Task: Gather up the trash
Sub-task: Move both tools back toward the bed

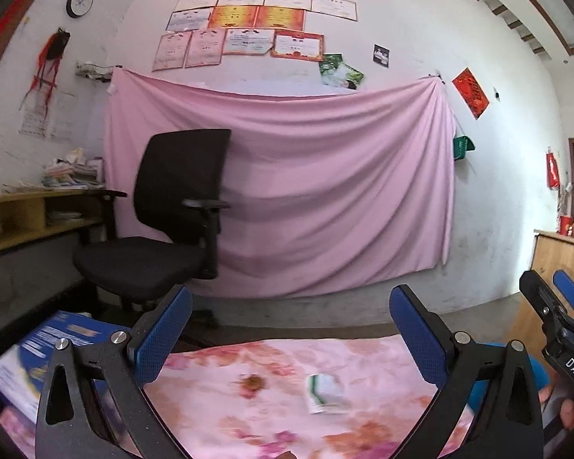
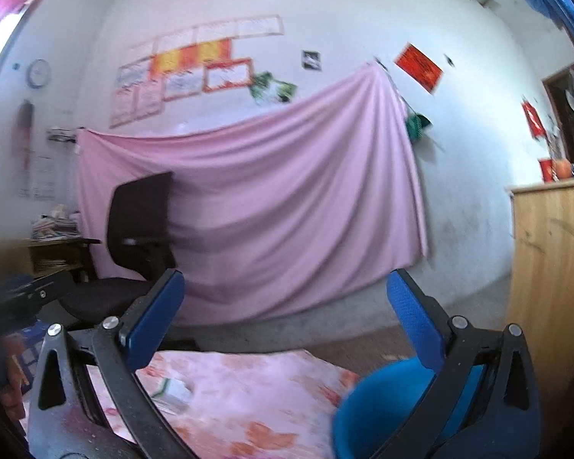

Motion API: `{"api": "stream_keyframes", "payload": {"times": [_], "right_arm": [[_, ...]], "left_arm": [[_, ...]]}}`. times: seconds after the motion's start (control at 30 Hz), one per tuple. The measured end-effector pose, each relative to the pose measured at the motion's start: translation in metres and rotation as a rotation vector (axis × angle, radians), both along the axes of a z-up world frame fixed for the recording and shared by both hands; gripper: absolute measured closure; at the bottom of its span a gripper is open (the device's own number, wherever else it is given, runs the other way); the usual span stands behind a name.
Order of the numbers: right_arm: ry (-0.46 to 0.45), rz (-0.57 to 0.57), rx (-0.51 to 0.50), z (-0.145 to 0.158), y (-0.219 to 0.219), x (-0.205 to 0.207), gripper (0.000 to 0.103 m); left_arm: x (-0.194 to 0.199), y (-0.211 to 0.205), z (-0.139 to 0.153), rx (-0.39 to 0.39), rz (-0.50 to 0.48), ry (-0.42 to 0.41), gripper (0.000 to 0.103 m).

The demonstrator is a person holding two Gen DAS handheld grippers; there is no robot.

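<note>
Tongs left and right gape empty above the floral tablecloth's far edge.

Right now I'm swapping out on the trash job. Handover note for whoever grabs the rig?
Left gripper: open, nothing between its fingers, raised above the table.
Right gripper: open, empty, also raised and pointing at the far wall.
Trash on the floral tablecloth: a crumpled white-green wrapper and a small brown scrap, both lying loose.
Blue bin: at the table's right edge, under the right gripper; its contents are not visible.
Done: can't tell whether anything is binned.
Left: pick up the wrapper and scrap, drop them in the bin.
</note>
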State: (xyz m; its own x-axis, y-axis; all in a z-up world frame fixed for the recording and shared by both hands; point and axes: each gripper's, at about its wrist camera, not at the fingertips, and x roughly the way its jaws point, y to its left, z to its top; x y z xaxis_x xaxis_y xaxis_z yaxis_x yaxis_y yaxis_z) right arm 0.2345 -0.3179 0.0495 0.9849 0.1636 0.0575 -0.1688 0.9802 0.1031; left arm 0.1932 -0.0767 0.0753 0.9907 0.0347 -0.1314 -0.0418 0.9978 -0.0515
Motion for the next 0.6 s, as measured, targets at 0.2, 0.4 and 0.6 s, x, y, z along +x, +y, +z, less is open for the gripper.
{"api": "stream_keyframes", "payload": {"times": [0.2,0.4,0.6], "right_arm": [[-0.058,0.077,-0.066,-0.003,0.045,-0.003,0.0],[0.006,0.145,-0.14,-0.011,0.082,0.009,0.0],[0.047,0.187,-0.201,-0.021,0.104,0.018,0.0]], "left_arm": [[-0.01,0.028,-0.014,0.033,0.045,0.026,0.002],[-0.004,0.037,-0.026,0.056,0.077,0.044,0.002],[0.005,0.042,-0.038,0.073,0.071,0.064,0.002]]}}
